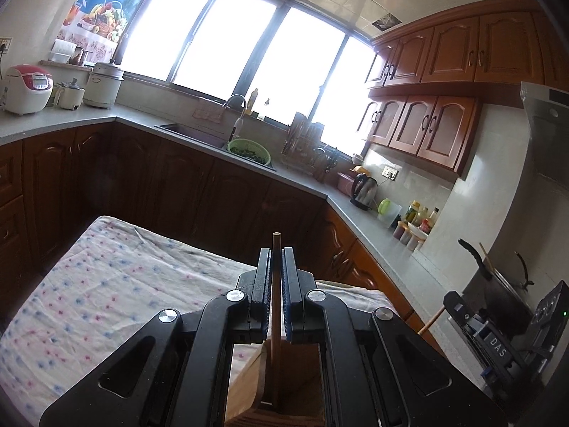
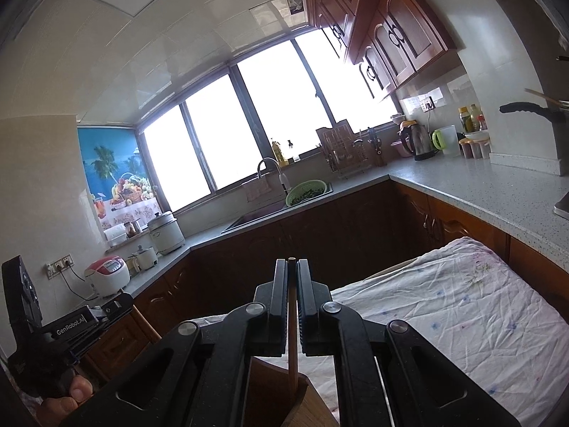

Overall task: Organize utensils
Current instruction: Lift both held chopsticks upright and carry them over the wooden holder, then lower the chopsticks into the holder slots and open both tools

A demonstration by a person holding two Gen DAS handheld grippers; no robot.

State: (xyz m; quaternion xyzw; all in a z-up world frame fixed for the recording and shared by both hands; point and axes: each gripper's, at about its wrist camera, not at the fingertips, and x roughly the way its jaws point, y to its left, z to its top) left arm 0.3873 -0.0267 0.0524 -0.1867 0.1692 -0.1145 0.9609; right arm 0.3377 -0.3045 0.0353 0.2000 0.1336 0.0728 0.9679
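Note:
My left gripper (image 1: 276,252) is shut on a thin wooden chopstick (image 1: 275,306) that stands upright between the pads; its lower end reaches down into a wooden utensil holder (image 1: 249,384) right below the jaws. My right gripper (image 2: 292,265) is shut on another wooden chopstick (image 2: 292,348), also upright, with its lower end inside the same wooden holder (image 2: 274,391). The right gripper also shows at the right edge of the left wrist view (image 1: 498,338), and the left gripper at the left edge of the right wrist view (image 2: 53,331).
The holder stands on a table covered with a white flowered cloth (image 1: 117,284). Dark wooden cabinets and a grey counter (image 2: 480,192) surround it, with a sink (image 1: 199,135), green colander (image 1: 249,151), kettle (image 1: 364,190), rice cooker (image 1: 26,89) and a pot (image 1: 498,284).

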